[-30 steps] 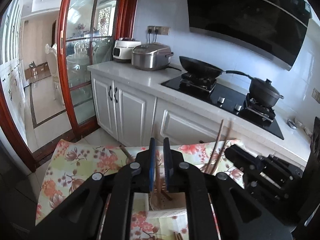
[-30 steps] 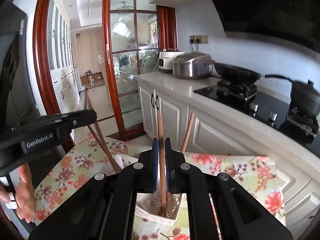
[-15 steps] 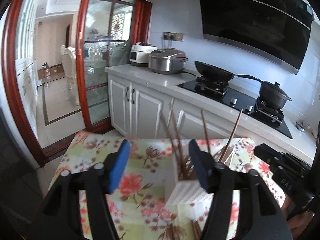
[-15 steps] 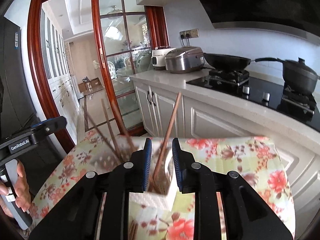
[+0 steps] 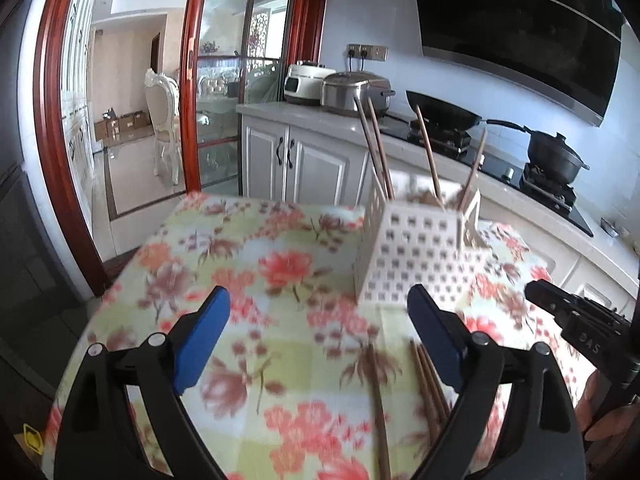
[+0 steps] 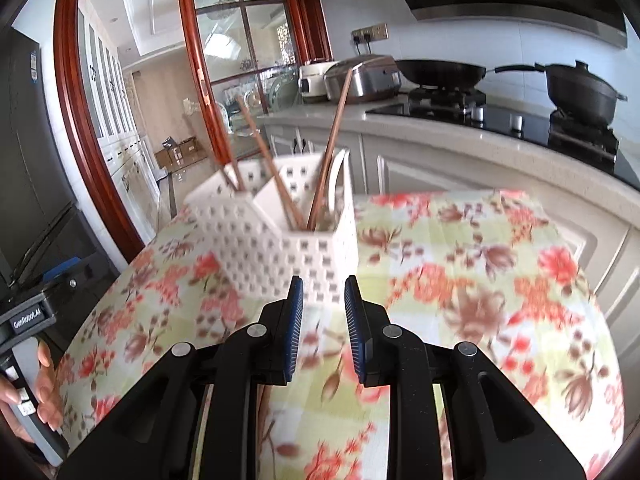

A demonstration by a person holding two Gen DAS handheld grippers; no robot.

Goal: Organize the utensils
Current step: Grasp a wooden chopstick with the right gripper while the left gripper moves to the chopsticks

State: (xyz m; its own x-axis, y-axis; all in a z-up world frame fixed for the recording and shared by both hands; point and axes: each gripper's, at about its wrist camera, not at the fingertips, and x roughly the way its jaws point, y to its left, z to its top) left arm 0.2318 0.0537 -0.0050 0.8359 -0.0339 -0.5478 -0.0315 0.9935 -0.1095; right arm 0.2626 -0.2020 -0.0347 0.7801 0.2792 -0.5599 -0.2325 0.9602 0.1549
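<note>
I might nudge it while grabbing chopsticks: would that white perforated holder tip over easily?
Probably somewhat. The holder looks like thin, light plastic, taller than wide, on a soft floral cloth. The long chopsticks leaning out likely raise its balance, so a high push could topple it.

Home kitchen, white cabinets (image 5: 304, 164) under a pale countertop, gas hob (image 5: 480, 148) on it with a wok (image 5: 444, 114) and lidded black pot (image 5: 554, 156), two rice cookers (image 5: 352, 88) left of the hob, dark range hood (image 5: 516, 28) above, glazed red-framed door (image 5: 192, 80) beyond the cookers
</note>
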